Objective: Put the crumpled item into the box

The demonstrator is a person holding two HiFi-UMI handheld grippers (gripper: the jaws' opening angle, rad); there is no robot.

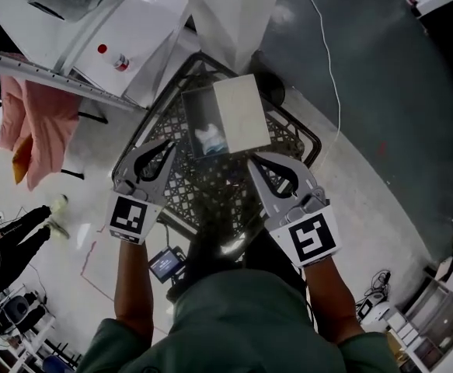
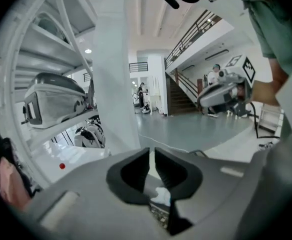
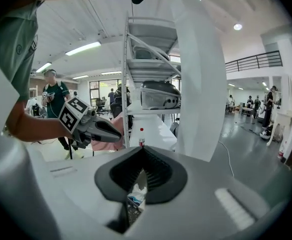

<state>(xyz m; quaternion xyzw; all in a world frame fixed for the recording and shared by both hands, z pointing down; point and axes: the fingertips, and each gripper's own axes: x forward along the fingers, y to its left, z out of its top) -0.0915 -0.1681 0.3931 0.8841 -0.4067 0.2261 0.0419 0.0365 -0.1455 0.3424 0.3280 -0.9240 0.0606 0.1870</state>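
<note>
Left gripper (image 1: 166,146): held above the near left part of the black mesh counter (image 1: 210,191). In the left gripper view the fingers stand almost together, with a narrow slit of floor showing between them. Nothing is in their hold.

Right gripper (image 1: 256,162): held above the near right part of the same counter. In the right gripper view its fingers meet at the tips and are closed on nothing.

Crumpled item (image 1: 210,140): white with some blue, lying inside the box (image 1: 189,121) against its near wall. Neither gripper touches it. Both gripper views show it low down, beyond the fingers.

Box: sits on the mesh counter ahead of both grippers, roughly midway between them. A pale flat panel (image 1: 242,113) covers its right part; whether this is a lid cannot be told. The left part is uncovered, and the item lies there.

Surroundings: a white pillar (image 1: 232,14) rises just behind the box. A white counter (image 1: 144,29) to the rear left carries a small red-capped bottle (image 1: 121,62). Pink cloth (image 1: 43,127) hangs at far left. A thin cable (image 1: 329,61) runs across the grey floor at right
</note>
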